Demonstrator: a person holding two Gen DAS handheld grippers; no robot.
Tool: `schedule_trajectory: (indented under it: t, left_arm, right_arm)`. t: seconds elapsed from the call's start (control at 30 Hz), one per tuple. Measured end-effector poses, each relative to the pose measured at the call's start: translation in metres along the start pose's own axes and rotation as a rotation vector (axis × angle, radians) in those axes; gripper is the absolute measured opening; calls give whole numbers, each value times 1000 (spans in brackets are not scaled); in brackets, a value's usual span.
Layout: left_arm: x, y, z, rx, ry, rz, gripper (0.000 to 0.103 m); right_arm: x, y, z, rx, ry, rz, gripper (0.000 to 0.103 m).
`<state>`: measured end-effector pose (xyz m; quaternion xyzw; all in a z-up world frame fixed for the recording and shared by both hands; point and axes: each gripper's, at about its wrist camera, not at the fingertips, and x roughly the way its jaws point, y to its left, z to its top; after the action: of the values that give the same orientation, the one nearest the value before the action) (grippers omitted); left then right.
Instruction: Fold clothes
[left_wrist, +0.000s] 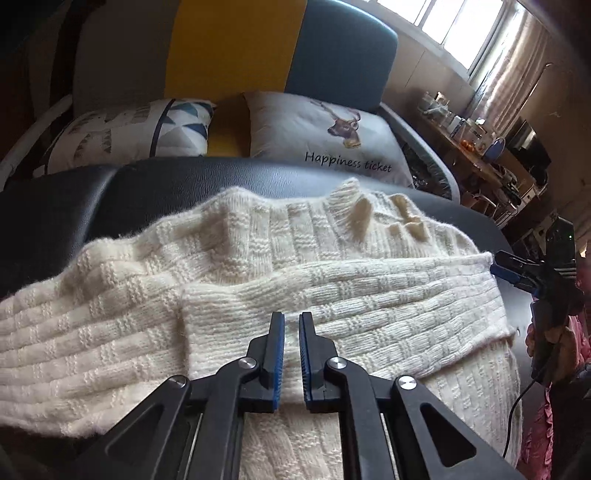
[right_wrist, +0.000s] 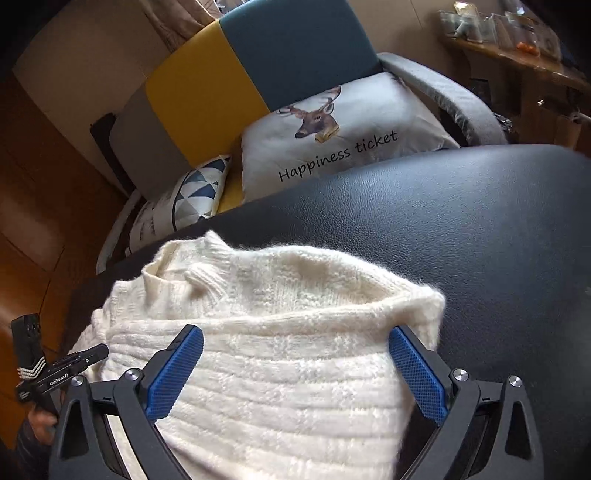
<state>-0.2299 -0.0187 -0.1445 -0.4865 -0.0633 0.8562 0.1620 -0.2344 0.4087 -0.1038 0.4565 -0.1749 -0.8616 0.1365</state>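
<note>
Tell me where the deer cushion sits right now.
The deer cushion leans on the sofa's backrest, behind the black surface holding the white sweater, right of the triangle-patterned cushion in both views.

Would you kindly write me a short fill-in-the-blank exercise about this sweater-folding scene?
1. The knitted sweater is coloured ____.
2. The right gripper has its jaws wide ____.
3. The pillow beside the text "Happiness ticket" pictures a ____.
4. The sweater lies on a black ____ surface.

Missing words: cream-white; open; deer; leather
</note>
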Motion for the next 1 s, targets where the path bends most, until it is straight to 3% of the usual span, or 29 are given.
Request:
schedule_trajectory:
  t: [0.13,0.17,0.27,0.37,0.47,0.53,0.63,0.8,1.0]
  left_arm:
    - [-9,2,-3,-8,-8,-2,7]
    - [-2,4,-6,5,17,38,7]
    - [18,18,-15,-28,51,57,7]
    - [12,23,-11,-89,56,26,7]
    - [-12,46,-16,-245,17,-127,7]
    - [-34,76,-28,-394,-16,-217,8]
    - [-70,129,-54,-578,-88,-263,11]
    - [-133,235,-119,-873,-203,-189,20]
    - [-185,345,-198,-1201,-326,-88,28]
  right_arm:
    - [-21,24,-22,-45,21,50,102]
    - [-16,25,-29,-55,44,24,102]
    - [0,28,-49,-82,115,-59,103]
    - [7,35,-60,-114,133,-124,103]
    - [1,42,-58,-57,111,-145,103]
    - [0,65,-66,-71,97,-102,103]
    - [0,99,-77,-93,77,-36,103]
    - [12,159,-98,-142,77,60,103]
    - [51,223,-117,-213,138,94,103]
